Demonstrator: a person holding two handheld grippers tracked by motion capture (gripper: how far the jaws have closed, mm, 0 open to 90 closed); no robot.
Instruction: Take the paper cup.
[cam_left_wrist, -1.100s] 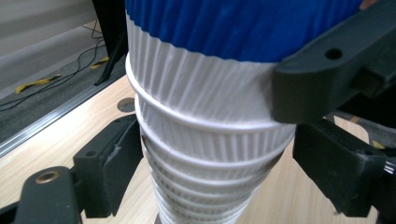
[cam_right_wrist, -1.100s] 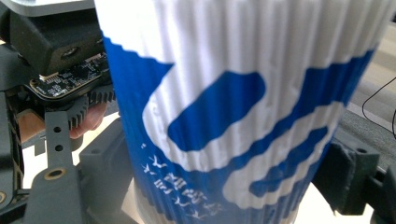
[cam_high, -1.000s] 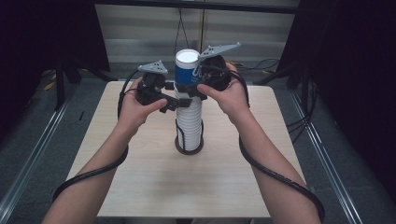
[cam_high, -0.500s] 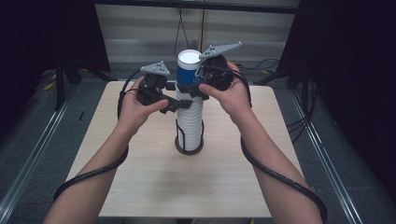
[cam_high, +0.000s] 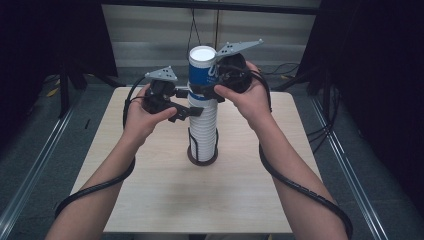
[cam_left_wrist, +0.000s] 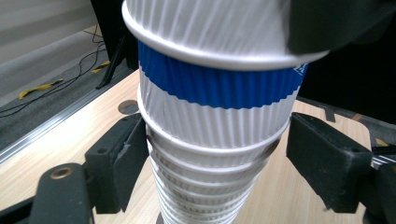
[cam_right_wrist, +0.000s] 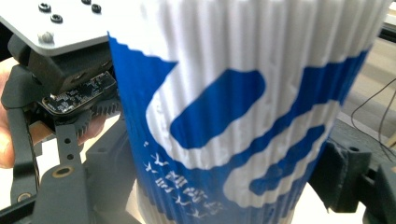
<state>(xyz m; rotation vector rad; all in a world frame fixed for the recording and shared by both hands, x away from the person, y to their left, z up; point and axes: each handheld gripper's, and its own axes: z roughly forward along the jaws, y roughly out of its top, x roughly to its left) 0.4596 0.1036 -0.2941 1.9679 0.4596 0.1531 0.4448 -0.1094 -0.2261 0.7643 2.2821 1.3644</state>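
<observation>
Two grippers work one tall cup stack (cam_high: 203, 127) standing in a holder (cam_high: 202, 157) mid-desk: the left gripper (cam_high: 186, 112) brackets the stack with jaws apart, one pad touching at most, so lower cups may lift along. The right gripper (cam_high: 206, 92), clamped on the top cup (cam_high: 201, 70), could tip the stack if pulled askew.

Blue-and-white ribbed cup (cam_right_wrist: 243, 116) between gripper (cam_right_wrist: 224, 186) jaws

Ribbed matt paper cups (cam_left_wrist: 210, 121), blue-printed top cup (cam_right_wrist: 233, 116), pale wood-grain desk (cam_high: 165, 200), matt black plastic tool (cam_left_wrist: 210, 163)
</observation>
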